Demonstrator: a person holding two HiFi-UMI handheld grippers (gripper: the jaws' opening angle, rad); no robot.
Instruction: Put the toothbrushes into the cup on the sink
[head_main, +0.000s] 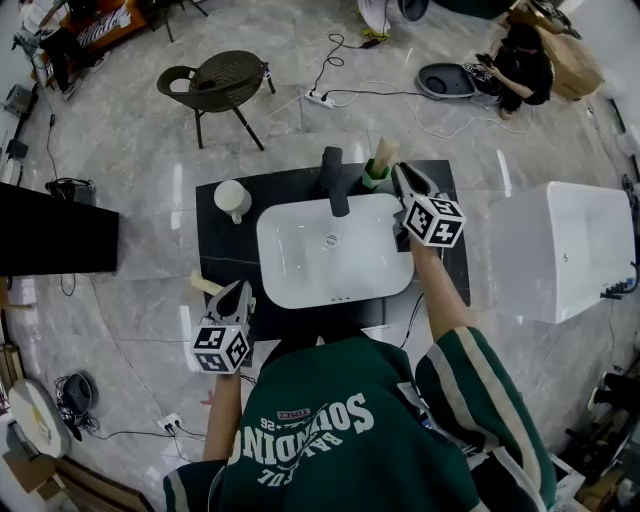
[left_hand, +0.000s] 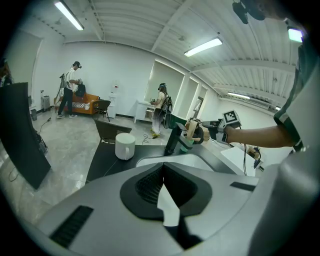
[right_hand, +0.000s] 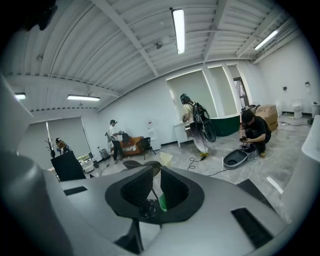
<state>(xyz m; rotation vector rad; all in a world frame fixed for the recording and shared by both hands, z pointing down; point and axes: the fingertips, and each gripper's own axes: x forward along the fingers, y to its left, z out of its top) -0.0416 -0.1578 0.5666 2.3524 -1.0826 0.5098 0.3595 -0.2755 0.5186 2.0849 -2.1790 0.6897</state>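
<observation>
While the left gripper (head_main: 236, 297) sits closed at the sink's (head_main: 280, 292) near-left corner, the right gripper (head_main: 401, 180) clamps a green toothbrush (head_main: 379, 162) at its far-right edge; the shirt (head_main: 330, 400) lettering is unreadable.

Floor of grey marble-patterned tiles (head_main: 130, 150). Upper left: dark brown woven chair with a round seat (head_main: 215, 85). Beside it, a white power strip (head_main: 320, 98) trailing black and white cables. Upper right: person in black (head_main: 520, 62) crouched at an open oval grey case (head_main: 447, 80). Right: white rectangular tub (head_main: 560, 250). Left: flat black panel (head_main: 55, 240). Far wall: orange sofa (left_hand: 82, 106).
</observation>
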